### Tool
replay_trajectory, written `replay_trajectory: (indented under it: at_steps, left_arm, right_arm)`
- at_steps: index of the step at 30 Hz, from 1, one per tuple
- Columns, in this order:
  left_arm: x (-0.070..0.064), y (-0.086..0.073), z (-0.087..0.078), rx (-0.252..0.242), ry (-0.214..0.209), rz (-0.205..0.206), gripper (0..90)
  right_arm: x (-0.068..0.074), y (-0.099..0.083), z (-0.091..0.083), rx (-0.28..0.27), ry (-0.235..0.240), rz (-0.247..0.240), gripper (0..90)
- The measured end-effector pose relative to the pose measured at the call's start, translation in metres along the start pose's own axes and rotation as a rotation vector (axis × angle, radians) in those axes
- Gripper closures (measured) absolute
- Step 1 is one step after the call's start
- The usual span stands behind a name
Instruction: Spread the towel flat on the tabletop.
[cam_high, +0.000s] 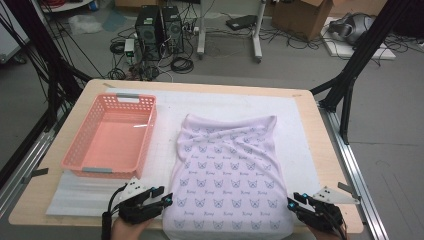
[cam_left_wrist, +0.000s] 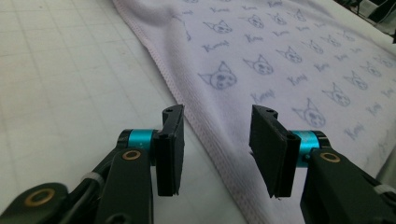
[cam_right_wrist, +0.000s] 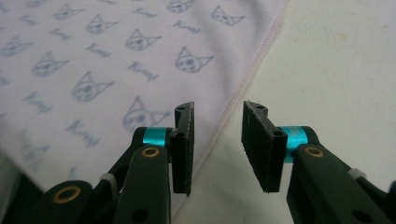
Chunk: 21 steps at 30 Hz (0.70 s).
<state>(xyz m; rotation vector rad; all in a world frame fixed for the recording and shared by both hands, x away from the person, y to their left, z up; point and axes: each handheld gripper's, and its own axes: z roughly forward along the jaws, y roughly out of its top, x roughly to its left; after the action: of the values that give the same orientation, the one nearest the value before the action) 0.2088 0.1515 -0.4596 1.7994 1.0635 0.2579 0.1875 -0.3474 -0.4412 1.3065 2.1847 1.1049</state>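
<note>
Approach to the near corners of the white cat-printed rectangular towel (cam_high: 227, 172), lying flat on the white mat (cam_high: 305, 145) beside the pink plastic basket (cam_high: 111, 137). Left gripper (cam_left_wrist: 217, 151) and right gripper (cam_right_wrist: 217, 147), jaws spread, straddle the side hems; next, likely closing on them. The gripper views reveal hem stitching; the high view, the basket.
</note>
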Motion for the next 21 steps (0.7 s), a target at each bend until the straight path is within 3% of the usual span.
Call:
replay_trajectory:
  at_steps: [3,5,6,7,8,10,16,19,21]
  left_arm:
    - [-0.002,0.001,0.009,0.008,-0.009,0.007,55.5]
    - [-0.007,0.0,0.011,0.009,0.013,0.053,59.8]
    - [-0.01,-0.003,0.011,0.016,0.022,0.102,72.8]
    - [-0.014,-0.005,0.01,0.005,0.04,0.151,82.2]
    - [-0.017,-0.006,0.01,0.007,0.048,0.149,86.5]
    - [-0.017,-0.005,0.007,0.02,0.05,0.141,87.2]
    - [-0.014,-0.012,-0.011,0.03,0.023,0.073,87.3]
    - [-0.021,-0.014,-0.016,0.049,0.012,0.106,87.2]
    - [-0.023,-0.013,-0.016,0.031,0.001,0.103,85.1]
  right_arm:
    - [-0.001,0.006,0.013,0.021,-0.01,0.013,58.7]
    - [0.001,0.009,0.022,0.047,-0.021,-0.002,60.8]
    - [0.002,0.009,0.023,0.044,-0.04,-0.013,67.6]
    - [0.002,0.01,0.023,0.047,-0.026,-0.008,82.1]
    - [0.002,0.01,0.022,0.051,0.005,-0.006,86.7]
    - [0.005,0.008,0.02,0.053,-0.006,-0.03,87.7]
    - [0.003,-0.006,0.002,0.055,0.021,-0.025,87.9]
    - [0.007,-0.011,-0.006,0.065,0.029,-0.037,87.9]
    - [0.01,-0.012,-0.009,0.069,0.031,-0.042,86.3]
